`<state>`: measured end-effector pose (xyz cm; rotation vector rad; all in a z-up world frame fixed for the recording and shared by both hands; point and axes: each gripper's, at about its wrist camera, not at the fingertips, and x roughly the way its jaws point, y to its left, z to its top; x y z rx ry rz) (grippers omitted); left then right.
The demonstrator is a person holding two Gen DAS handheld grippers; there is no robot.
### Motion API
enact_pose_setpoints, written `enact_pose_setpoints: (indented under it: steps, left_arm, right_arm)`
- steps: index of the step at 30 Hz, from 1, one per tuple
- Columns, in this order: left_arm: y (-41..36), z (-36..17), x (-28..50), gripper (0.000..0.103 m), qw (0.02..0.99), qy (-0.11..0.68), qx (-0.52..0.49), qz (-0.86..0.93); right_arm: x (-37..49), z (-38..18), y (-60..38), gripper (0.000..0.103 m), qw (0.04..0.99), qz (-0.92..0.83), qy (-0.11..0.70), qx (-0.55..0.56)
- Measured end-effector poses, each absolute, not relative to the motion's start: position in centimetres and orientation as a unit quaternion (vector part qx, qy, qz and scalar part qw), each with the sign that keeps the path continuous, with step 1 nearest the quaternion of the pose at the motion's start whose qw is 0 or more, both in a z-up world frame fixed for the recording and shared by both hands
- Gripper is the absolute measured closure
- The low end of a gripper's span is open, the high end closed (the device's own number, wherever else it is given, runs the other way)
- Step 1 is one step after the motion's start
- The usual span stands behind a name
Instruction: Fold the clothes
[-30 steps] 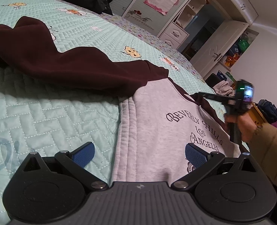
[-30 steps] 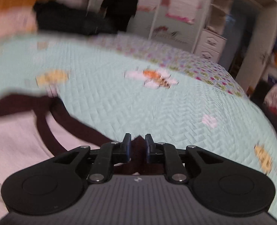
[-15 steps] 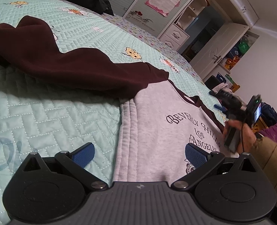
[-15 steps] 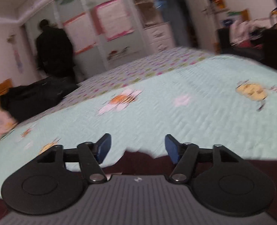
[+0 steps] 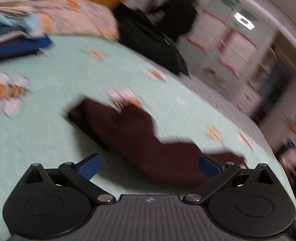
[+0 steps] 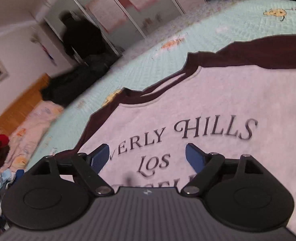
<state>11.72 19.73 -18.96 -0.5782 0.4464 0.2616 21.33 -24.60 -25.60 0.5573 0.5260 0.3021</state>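
While the left view is blurred, we find the left gripper [image 5: 149, 165] spread wide and empty above the sweatshirt's maroon sleeve [image 5: 148, 138] on the bed [image 5: 37, 132]. Our right gripper [image 6: 148, 156], likewise wide and empty, hovers over the sweatshirt [image 6: 218, 104] chest lettering.

Open quilt [image 5: 47, 140] left of my left jaws; maroon sleeve [image 5: 148, 144] ahead. Black bag [image 5: 148, 40], clothes pile [image 5: 11, 34] crowd bed's far side.
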Motion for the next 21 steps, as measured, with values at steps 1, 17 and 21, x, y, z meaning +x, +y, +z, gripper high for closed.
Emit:
enact_pose_setpoints:
  steps: [1,17,21]
  left_arm:
    - [21.0,-19.0,11.6,0.001,0.920,0.213,-0.297,0.143]
    - [34.0,-21.8,17.9,0.001,0.762,0.238,-0.587,0.132]
    - [34.0,-22.5,19.8,0.001,0.758,0.265,-0.584,0.121]
  right_arm:
    - [21.6,-26.1,-25.0,0.019,0.915,0.152,0.247,0.282]
    - [21.3,-26.2,-24.8,0.017,0.917,0.149,0.250,0.272]
    - [21.2,-26.2,-24.9,0.017,0.917,0.149,0.250,0.271]
